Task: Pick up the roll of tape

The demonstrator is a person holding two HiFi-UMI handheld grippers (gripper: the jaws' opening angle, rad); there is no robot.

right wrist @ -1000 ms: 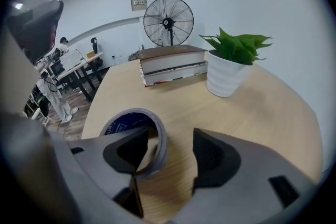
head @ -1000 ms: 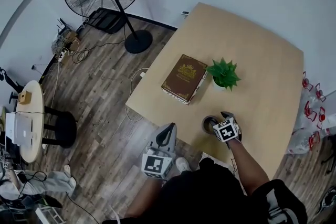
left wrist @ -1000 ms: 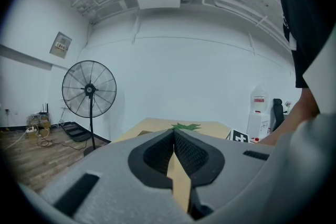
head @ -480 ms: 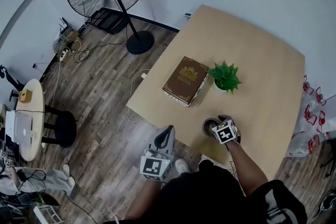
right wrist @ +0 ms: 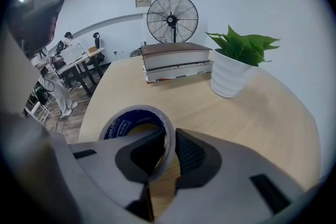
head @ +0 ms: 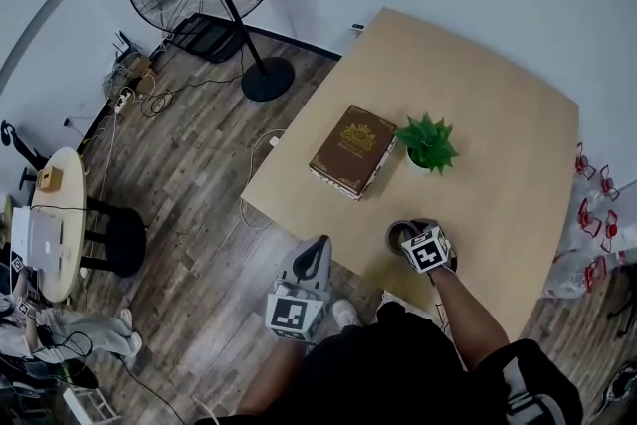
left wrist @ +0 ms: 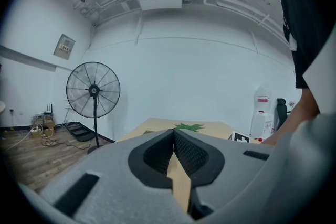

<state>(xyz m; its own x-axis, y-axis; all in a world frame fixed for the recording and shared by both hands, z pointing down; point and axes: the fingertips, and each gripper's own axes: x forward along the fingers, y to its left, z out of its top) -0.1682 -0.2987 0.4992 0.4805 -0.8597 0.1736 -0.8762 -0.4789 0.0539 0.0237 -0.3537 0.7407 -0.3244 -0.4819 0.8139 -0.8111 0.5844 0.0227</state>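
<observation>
Pinch on a thin wall: the grey right gripper (right wrist: 169, 140) has just been closing its jaws, which now grip one side of the grey roll of tape (right wrist: 122, 124) with a blue-printed core. One pad is inside the ring, the other outside. The roll lies flat on the light wooden table (head: 478, 114), close to its near edge. Held so far off centre, the roll could swing or slip free on the lift. A drop there could send it off onto the wood-plank floor (head: 199, 214). The right gripper points steeply down. The grey left gripper (left wrist: 174, 136) is about level, off the table, jaws together and empty.
</observation>
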